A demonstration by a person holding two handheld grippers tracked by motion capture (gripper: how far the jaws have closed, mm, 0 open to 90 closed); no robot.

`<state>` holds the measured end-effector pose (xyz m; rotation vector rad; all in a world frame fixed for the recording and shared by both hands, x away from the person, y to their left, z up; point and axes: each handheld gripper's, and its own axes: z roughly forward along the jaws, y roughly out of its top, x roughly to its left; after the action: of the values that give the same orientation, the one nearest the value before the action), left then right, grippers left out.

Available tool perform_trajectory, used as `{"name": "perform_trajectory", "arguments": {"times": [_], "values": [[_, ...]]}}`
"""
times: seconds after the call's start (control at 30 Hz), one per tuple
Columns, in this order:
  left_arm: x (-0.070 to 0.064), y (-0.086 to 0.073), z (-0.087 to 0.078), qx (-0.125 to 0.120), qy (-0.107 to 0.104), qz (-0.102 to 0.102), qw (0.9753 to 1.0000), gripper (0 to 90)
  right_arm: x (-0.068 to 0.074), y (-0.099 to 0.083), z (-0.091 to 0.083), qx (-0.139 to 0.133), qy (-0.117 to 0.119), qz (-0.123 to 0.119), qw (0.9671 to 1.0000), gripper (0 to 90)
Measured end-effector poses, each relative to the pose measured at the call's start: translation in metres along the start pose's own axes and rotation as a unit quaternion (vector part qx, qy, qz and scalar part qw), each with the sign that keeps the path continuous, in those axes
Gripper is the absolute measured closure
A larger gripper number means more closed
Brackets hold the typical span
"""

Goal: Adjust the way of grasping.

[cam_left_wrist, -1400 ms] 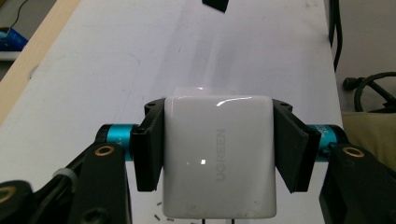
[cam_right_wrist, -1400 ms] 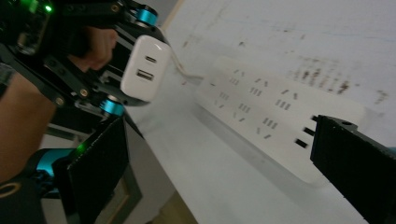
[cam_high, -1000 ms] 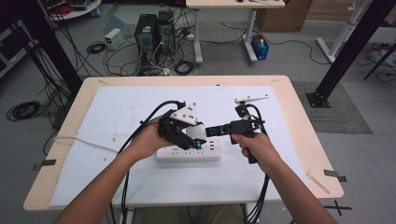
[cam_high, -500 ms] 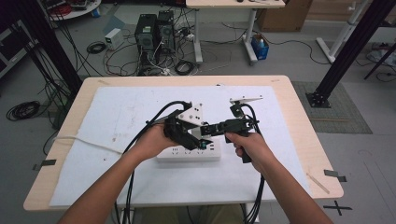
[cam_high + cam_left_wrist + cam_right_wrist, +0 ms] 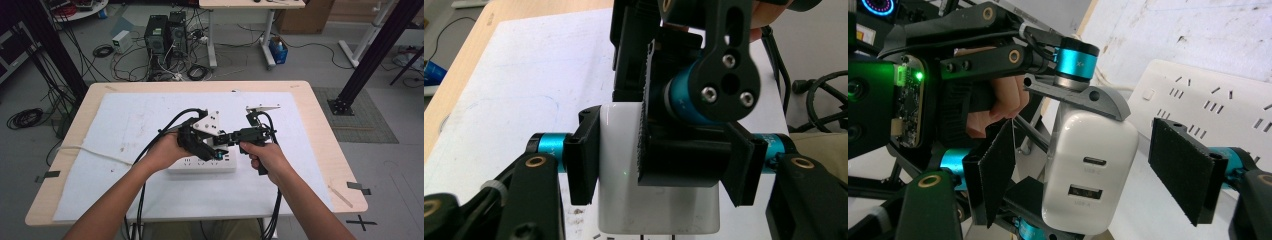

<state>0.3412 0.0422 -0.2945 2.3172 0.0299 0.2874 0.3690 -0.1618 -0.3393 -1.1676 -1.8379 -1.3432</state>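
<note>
High view: wooden table with a pale edge, covered by a white, slightly stained cloth.
Power strip: white plastic power strip, long and flat, lying near the middle of the cloth, just below both grippers; slotted sockets show in the right gripper view.
Charger: white glossy charger, a rounded block with two ports on its end face; held above the power strip, at the centre of the table.
Left gripper: left gripper, black arms with teal metal collars; its flat black jaws are closed against two opposite sides of the charger. In the high view it sits left of centre, with a grey three-cornered plate on top.
Right gripper: right gripper, black, with rough hook-textured pads; jaws spread wide, standing clear on either side of the charger, touching nothing. In the high view it reaches in from the right.
Hands: left hand and right hand, each wrapped round a gripper's handle.
Cables: black cables, looping away from the left gripper toward the near edge.
</note>
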Motion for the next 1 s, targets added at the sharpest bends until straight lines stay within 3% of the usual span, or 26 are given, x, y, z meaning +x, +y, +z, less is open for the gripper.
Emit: {"name": "perform_trajectory", "arguments": {"times": [0.47, 0.63, 0.83, 0.9, 0.97, 1.0], "values": [[-0.0013, 0.0012, 0.0017, 0.000, 0.008, 0.009, 0.9999, 42.5, -0.0040, -0.0015, 0.0043, 0.004, 0.018, 0.027, 0.9994, 45.0], [-0.0016, 0.0020, 0.0021, -0.001, 0.012, 0.013, 0.9998, 42.5, -0.0051, -0.0020, 0.0055, -0.002, 0.020, 0.038, 0.9991, 58.2], [-0.0029, 0.0019, 0.0038, 0.009, 0.023, 0.024, 0.9994, 42.5, -0.0082, -0.0026, 0.0066, -0.006, 0.021, 0.054, 0.9983, 60.9], [-0.0018, 0.0021, 0.0045, 0.007, 0.025, 0.011, 0.9996, 41.4, -0.0085, -0.0026, 0.0062, -0.010, 0.020, 0.053, 0.9983, 61.9], [0.0024, 0.0007, 0.0032, 0.008, 0.030, -0.018, 0.9993, 25.6, -0.0087, -0.0029, 0.0045, -0.016, 0.008, 0.044, 0.9989, 62.1], [0.0035, -0.0011, 0.0016, 0.008, 0.029, -0.023, 0.9993, 25.1, -0.0094, -0.0035, 0.0023, -0.023, 0.001, 0.035, 0.9991, 62.1]]}}
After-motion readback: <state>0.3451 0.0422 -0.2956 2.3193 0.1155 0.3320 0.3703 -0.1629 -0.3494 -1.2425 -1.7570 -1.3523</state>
